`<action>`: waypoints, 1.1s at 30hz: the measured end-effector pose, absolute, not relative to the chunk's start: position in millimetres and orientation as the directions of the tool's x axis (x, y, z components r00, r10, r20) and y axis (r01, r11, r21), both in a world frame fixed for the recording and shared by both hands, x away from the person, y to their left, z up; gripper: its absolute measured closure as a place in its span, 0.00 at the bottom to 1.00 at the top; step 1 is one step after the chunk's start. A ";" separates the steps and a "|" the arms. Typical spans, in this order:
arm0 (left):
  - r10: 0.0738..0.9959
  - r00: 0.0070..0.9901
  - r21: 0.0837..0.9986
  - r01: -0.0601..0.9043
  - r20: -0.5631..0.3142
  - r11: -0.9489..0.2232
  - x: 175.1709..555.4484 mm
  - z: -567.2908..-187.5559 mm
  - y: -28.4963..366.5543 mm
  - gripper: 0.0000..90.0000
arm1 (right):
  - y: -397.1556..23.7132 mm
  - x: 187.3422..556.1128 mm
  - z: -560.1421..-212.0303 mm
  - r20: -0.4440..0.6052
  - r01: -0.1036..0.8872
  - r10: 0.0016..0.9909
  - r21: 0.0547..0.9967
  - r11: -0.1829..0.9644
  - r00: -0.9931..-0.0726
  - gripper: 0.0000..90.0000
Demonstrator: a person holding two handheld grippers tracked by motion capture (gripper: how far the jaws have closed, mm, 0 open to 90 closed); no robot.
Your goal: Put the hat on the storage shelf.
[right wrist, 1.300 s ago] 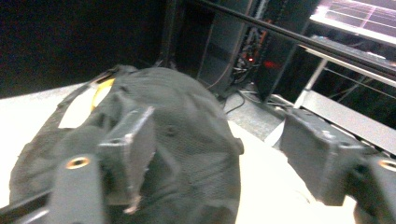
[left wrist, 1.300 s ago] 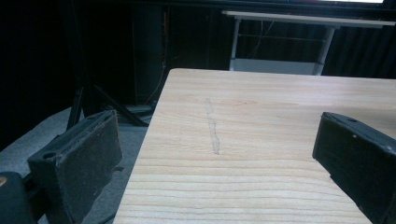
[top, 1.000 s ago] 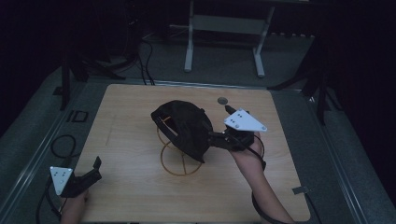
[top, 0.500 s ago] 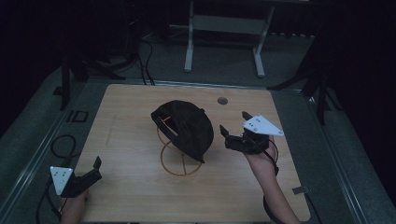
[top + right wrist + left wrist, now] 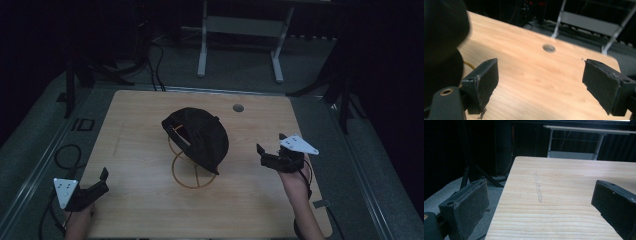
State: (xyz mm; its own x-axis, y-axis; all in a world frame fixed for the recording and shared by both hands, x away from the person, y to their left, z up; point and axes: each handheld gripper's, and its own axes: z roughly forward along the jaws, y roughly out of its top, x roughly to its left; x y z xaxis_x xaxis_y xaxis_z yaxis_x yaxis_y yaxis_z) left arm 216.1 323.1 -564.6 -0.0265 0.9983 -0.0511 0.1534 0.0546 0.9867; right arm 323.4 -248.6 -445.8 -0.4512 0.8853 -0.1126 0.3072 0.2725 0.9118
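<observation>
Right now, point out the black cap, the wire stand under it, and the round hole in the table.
black cap (image 5: 202, 136), high view, crown.
wire stand (image 5: 192, 177), high view, base ring.
round hole (image 5: 548, 48), right gripper view, centre.

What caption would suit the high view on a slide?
A black cap rests on a wire stand mid-table, with open hand-held grippers at left and right.
</observation>
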 end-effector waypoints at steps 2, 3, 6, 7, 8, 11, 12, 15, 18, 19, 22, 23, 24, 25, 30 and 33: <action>0.998 -0.027 0.987 0.154 -0.050 0.054 216.2 -564.6 323.2 0.02 | -259.1 323.8 -454.1 -0.099 0.324 0.896 0.910 0.257 -0.433 0.15; 0.998 -0.027 0.987 0.153 -0.050 0.054 216.2 -564.6 323.0 0.02 | -264.3 324.0 -457.9 -0.091 0.334 0.901 0.909 0.249 -0.424 0.15; 0.998 -0.027 0.987 0.153 -0.049 0.053 216.3 -564.6 322.8 0.02 | -279.3 324.1 -470.0 -0.074 0.359 0.914 0.905 0.230 -0.398 0.15; 0.998 -0.027 0.987 0.153 -0.049 0.053 216.2 -564.6 322.9 0.02 | -282.0 324.0 -472.9 -0.078 0.366 0.918 0.901 0.231 -0.389 0.15; 0.998 -0.028 0.987 0.153 -0.050 0.053 216.1 -564.6 323.0 0.02 | -285.5 323.9 -476.5 -0.076 0.377 0.921 0.897 0.230 -0.382 0.15; 0.998 -0.027 0.987 0.152 -0.050 0.054 216.0 -564.6 323.0 0.02 | -292.4 323.1 -483.2 -0.067 0.398 0.926 0.890 0.223 -0.371 0.15; 0.998 -0.027 0.987 0.152 -0.049 0.053 216.0 -564.6 323.0 0.02 | -302.7 320.2 -492.3 -0.061 0.409 0.935 0.888 0.210 -0.350 0.15; 0.998 -0.026 0.987 0.152 -0.051 0.054 216.0 -564.6 323.1 0.02 | -312.7 315.9 -501.6 -0.067 0.405 0.943 0.891 0.204 -0.327 0.15; 0.998 -0.026 0.987 0.152 -0.050 0.054 216.1 -564.6 323.1 0.02 | -322.9 312.8 -511.1 -0.067 0.416 0.950 0.888 0.197 -0.306 0.15; 0.998 -0.027 0.987 0.153 -0.050 0.053 216.1 -564.6 323.0 0.02 | -325.9 312.5 -514.3 -0.065 0.432 0.952 0.880 0.197 -0.300 0.15; 0.998 -0.028 0.987 0.152 -0.049 0.053 216.1 -564.6 322.8 0.02 | -334.2 310.5 -523.6 -0.066 0.466 0.962 0.865 0.188 -0.265 0.15; 0.998 -0.028 0.987 0.152 -0.048 0.052 216.1 -564.7 322.7 0.02 | -337.0 309.3 -526.3 -0.064 0.470 0.966 0.864 0.180 -0.251 0.15; 0.998 -0.029 0.987 0.152 -0.048 0.052 216.2 -564.7 322.7 0.02 | -339.9 308.0 -528.6 -0.054 0.475 0.970 0.865 0.164 -0.235 0.15; 0.998 -0.029 0.987 0.152 -0.048 0.052 216.2 -564.7 322.7 0.02 | -342.9 307.3 -530.9 -0.046 0.480 0.973 0.864 0.152 -0.225 0.15; 0.998 -0.028 0.987 0.152 -0.047 0.051 216.1 -564.7 322.7 0.02 | -353.9 303.6 -537.5 -0.027 0.498 0.986 0.860 0.108 -0.167 0.15; 0.999 -0.026 0.987 0.150 -0.048 0.051 215.9 -564.7 322.7 0.02 | -356.2 302.2 -536.9 -0.020 0.489 0.991 0.868 0.084 -0.135 0.15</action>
